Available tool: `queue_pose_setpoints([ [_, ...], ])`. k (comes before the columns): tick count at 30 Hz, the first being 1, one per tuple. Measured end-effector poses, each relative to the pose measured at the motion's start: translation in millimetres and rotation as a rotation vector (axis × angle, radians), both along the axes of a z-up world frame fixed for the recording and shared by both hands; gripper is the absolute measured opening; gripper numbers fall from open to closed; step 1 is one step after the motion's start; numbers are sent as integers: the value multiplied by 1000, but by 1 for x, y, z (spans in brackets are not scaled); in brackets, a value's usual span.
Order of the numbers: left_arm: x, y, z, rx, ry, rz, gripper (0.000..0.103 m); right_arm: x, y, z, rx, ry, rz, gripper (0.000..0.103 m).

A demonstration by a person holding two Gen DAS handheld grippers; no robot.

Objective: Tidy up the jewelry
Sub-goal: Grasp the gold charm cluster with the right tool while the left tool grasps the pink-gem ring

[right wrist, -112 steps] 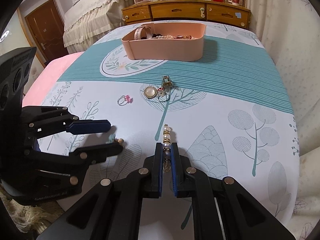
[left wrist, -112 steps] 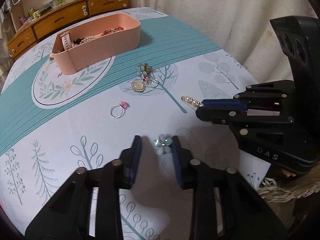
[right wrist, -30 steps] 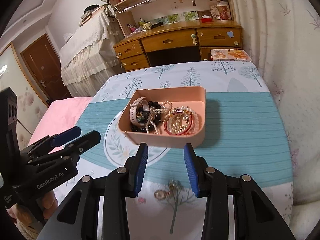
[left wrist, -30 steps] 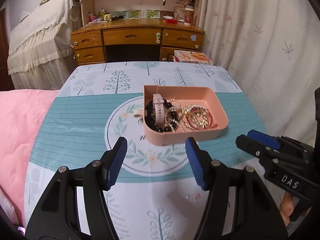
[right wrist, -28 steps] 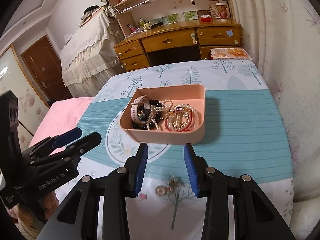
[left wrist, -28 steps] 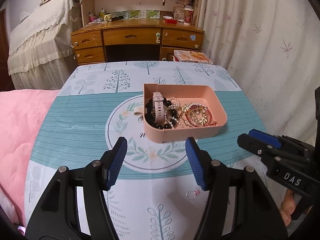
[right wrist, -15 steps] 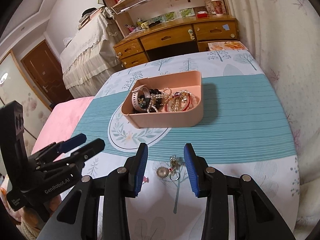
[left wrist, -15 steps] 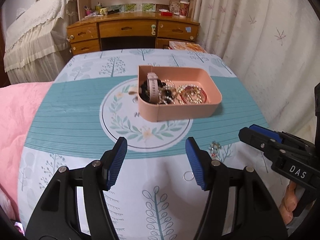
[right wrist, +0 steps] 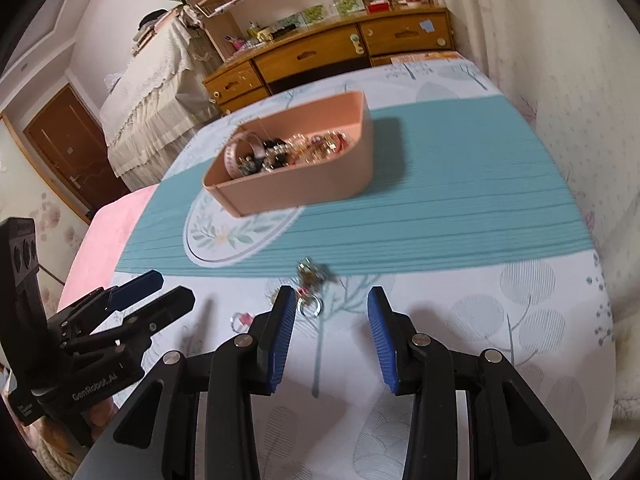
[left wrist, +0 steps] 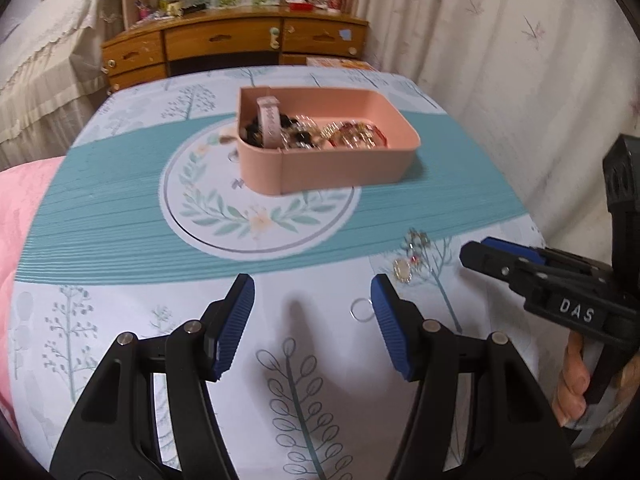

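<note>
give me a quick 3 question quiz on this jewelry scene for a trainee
1. True or false: the left hand-held gripper is shut on a ring.
2. Multiple choice: the pink box holds A) nothing, B) a watch and mixed jewelry, C) only rings.
3. Short answer: which loose piece lies nearest the left hand-held gripper's right fingertip?

Key
1. False: its jaws stand wide apart and hold nothing. The right hand-held gripper is open too.
2. B: a pale watch strap stands at one end, with beads and bangles beside it.
3. The thin silver ring, flat on the tablecloth; the brooch cluster lies farther off, toward the box.
</note>
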State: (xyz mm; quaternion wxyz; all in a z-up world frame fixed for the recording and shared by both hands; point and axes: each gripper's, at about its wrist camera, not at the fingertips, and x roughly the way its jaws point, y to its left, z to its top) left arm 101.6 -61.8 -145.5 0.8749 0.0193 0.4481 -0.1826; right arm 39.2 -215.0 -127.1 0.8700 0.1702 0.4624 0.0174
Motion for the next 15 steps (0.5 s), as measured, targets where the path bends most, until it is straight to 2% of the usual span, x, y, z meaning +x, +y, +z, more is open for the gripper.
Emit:
queue_pose_setpoints([
  [6, 1, -10, -14, -13, 35, -85, 58, 0, -1, -12, 9, 13, 7, 38],
  [15, 0, -24, -34, 24, 51, -166, 58, 3, 8, -20, 2, 28, 34, 38],
])
